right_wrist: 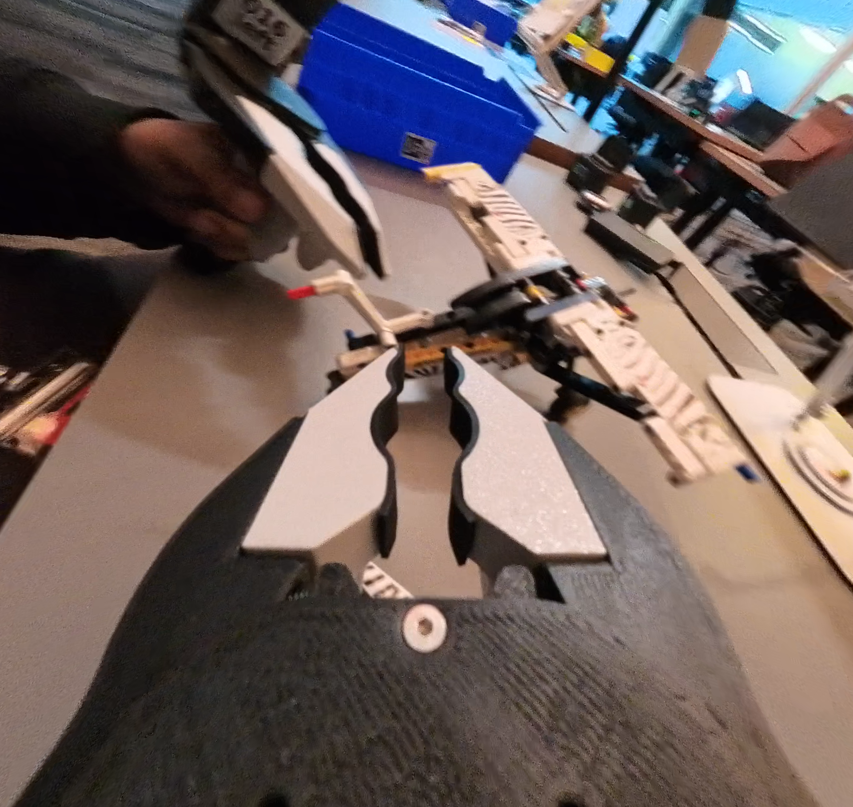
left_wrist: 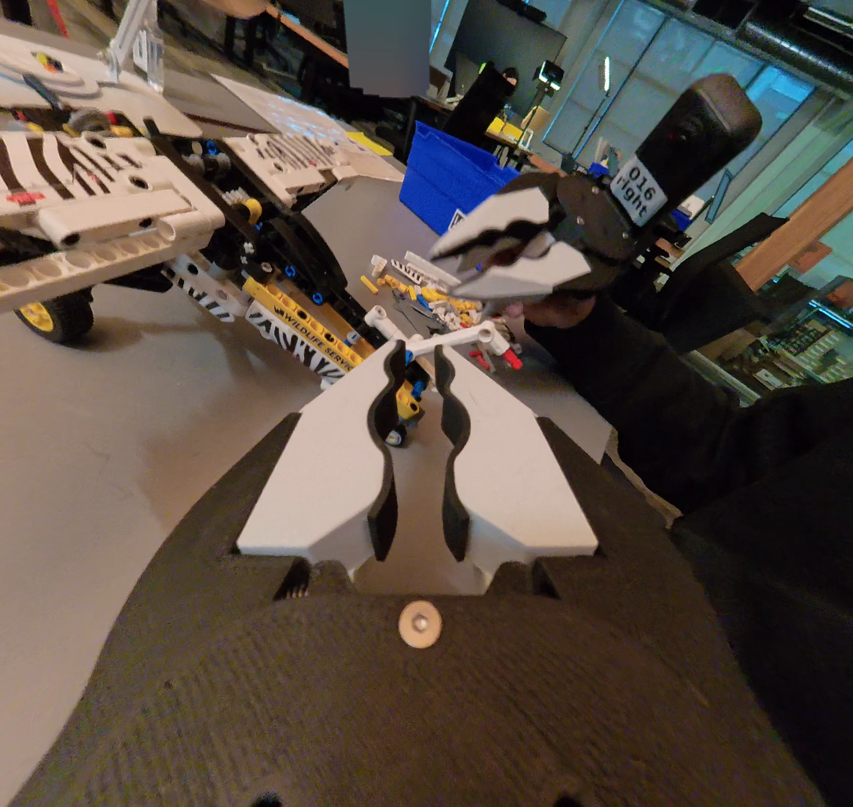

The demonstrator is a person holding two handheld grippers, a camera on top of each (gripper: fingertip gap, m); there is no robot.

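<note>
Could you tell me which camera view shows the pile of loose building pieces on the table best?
The left wrist view: the pile of loose pieces lies sharp on the grey table, just under the right gripper. The right wrist view does not show the pile at all.

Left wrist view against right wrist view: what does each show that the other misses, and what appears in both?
Only the left wrist view shows the pile of loose small parts on the grey table and the model's yellow-hubbed wheel. Only the right wrist view shows the white board with ring markings. Both show the zebra-striped brick model, its white crank arm with a red tip, the blue bin, and both grippers, left and right, jaws apart, gripping nothing.
</note>
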